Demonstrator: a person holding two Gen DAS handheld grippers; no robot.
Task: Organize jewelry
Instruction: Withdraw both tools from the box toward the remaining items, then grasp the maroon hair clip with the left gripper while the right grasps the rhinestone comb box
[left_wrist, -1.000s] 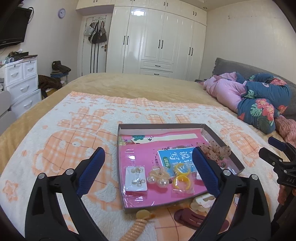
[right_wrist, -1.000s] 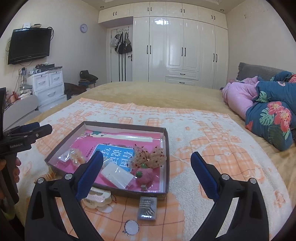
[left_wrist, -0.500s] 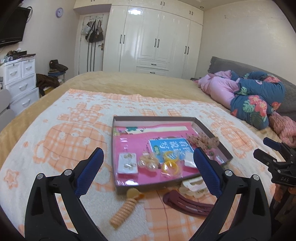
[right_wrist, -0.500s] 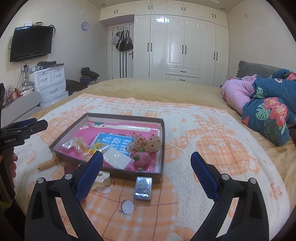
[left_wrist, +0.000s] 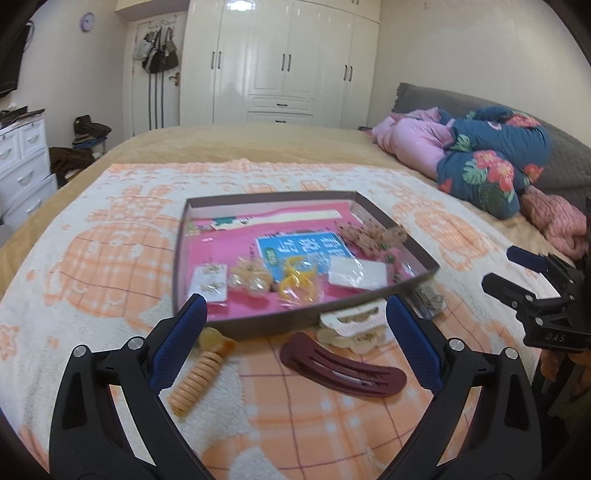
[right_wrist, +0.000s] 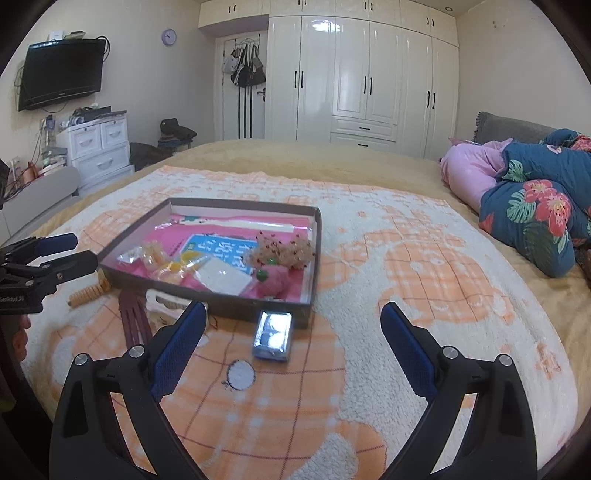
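The bed (right_wrist: 258, 155) carries an orange-and-cream blanket (right_wrist: 424, 266), and on it sits one shallow cardboard tray (right_wrist: 314, 258) lined in pink, already holding several bagged pieces — an earring card (left_wrist: 211, 285), a bag of pale beads (left_wrist: 251, 277), yellow rings (left_wrist: 297, 280), a white packet (left_wrist: 356, 273) and a frilly scrunchie (left_wrist: 373, 232).

Four or five things lie loose on the blanket just beside the tray's near wall: one maroon hair clip (left_wrist: 341, 365), one orange spiral hair tie (left_wrist: 194, 380), one cream clip (left_wrist: 351, 325), one silver-blue packet (right_wrist: 272, 335) and, in the right wrist view, one white disc (right_wrist: 240, 374).

The left claw (left_wrist: 295, 343) and right claw (right_wrist: 291, 343) both stand wide apart, gripping nothing, hovering short of the loose items. This looks like the choosing stage — next, I judge, a claw must drop over one loose piece, likely the maroon clip, and close across its narrow width.
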